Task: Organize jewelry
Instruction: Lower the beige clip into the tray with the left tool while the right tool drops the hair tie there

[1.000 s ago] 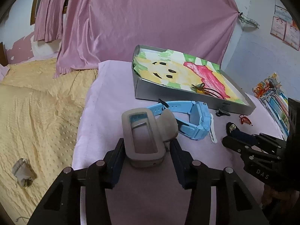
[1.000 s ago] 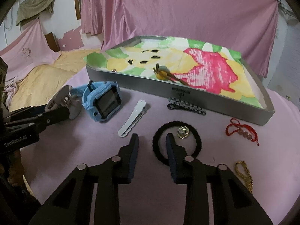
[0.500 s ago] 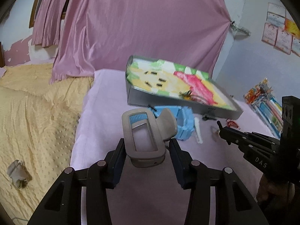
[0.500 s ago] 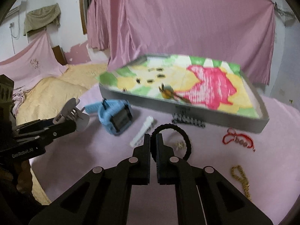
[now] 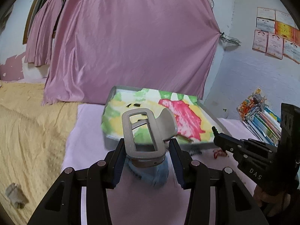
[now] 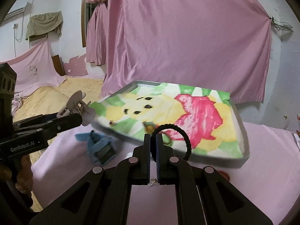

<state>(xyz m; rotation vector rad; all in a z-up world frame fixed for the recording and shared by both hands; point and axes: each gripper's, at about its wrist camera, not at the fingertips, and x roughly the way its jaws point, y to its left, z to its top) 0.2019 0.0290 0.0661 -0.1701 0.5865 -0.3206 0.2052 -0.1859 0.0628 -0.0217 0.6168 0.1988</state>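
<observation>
My left gripper [image 5: 148, 150] is shut on a grey hair claw clip [image 5: 146, 131] and holds it up in front of the grey tray [image 5: 110, 140] with the colourful drawing; from the right wrist view the clip [image 6: 78, 103] sits beside the tray's left corner. My right gripper [image 6: 153, 140] is shut on a black hair tie [image 6: 180, 136], lifted before the tray's near wall [image 6: 215, 159]. A blue watch [image 6: 101, 148] lies on the pink cloth below the left gripper. A small yellow-green ornament [image 6: 149, 125] lies in the tray.
A red bracelet [image 5: 219, 152] and a dark chain [image 5: 195, 151] lie on the cloth by the tray's front. A stack of colourful packets [image 5: 260, 118] sits at the far right. A yellow bedspread [image 5: 28, 131] lies left, pink curtain behind.
Both grippers have risen and moved toward the tray. The right gripper closed on the black hair tie and lifted it off the cloth. The left still holds the clip.
</observation>
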